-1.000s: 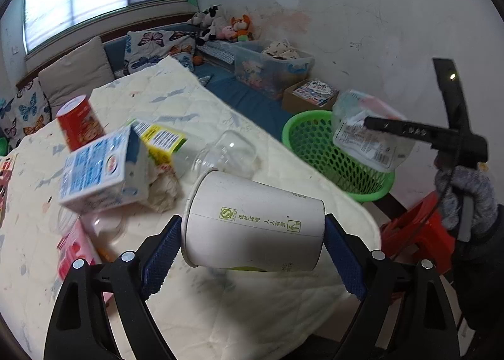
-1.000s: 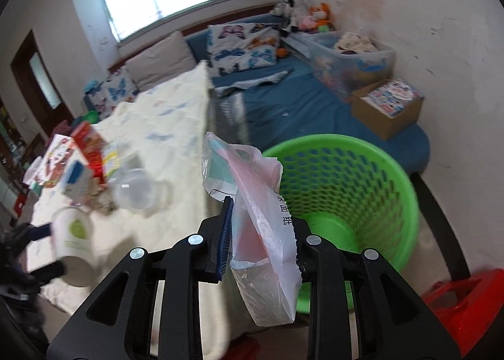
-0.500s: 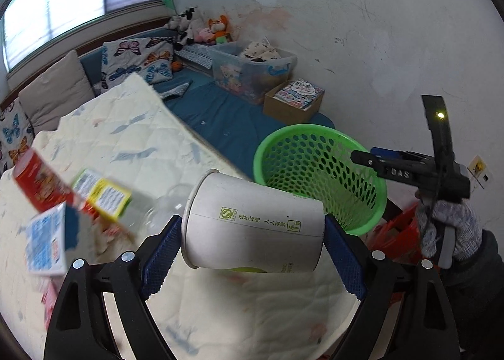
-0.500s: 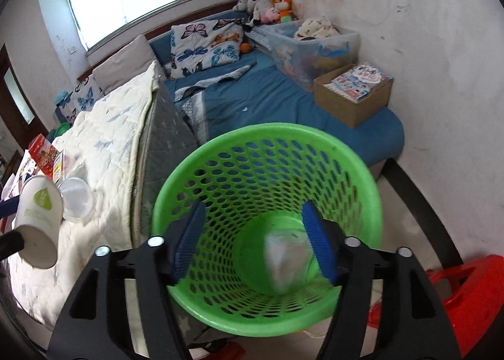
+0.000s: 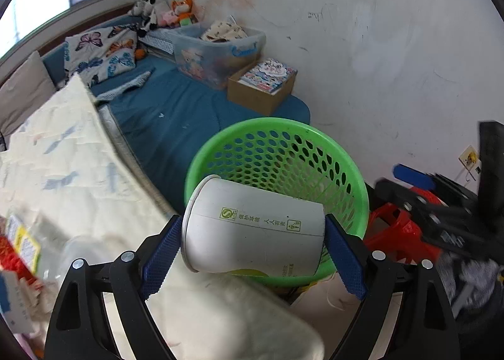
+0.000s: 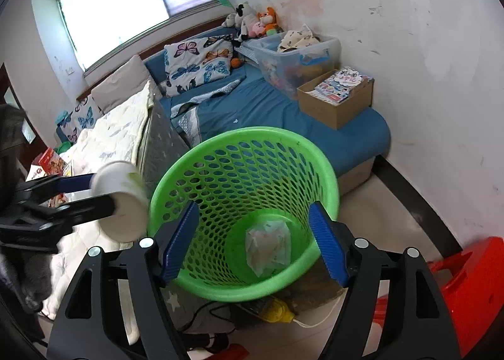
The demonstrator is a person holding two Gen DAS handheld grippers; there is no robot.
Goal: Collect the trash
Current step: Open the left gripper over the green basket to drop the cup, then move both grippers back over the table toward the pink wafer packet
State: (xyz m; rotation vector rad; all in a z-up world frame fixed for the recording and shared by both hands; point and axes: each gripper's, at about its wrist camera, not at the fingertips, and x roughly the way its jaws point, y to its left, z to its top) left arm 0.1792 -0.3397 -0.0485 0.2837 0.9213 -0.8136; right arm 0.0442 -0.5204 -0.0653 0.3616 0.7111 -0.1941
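Observation:
My left gripper [image 5: 252,252] is shut on a white paper cup [image 5: 252,234], held on its side just left of the green mesh basket [image 5: 280,126]. The cup [image 6: 121,202] and left gripper [image 6: 104,193] also show in the right wrist view, beside the basket's left rim. My right gripper [image 6: 256,243] is open and empty above the basket [image 6: 245,136]. A crumpled plastic bag [image 6: 267,246] lies on the basket's bottom.
The quilted bed [image 5: 63,177] with loose cartons [image 5: 19,249] is at left. A red stool [image 6: 469,284] stands right of the basket. A cardboard box [image 6: 337,98] and a clear storage bin [image 6: 296,57] sit on the blue mattress behind. A yellow object [image 6: 277,312] and cable lie on the floor.
My right gripper opened and dropped the plastic bag into the basket. My left gripper carried the cup from over the bed to the basket's rim.

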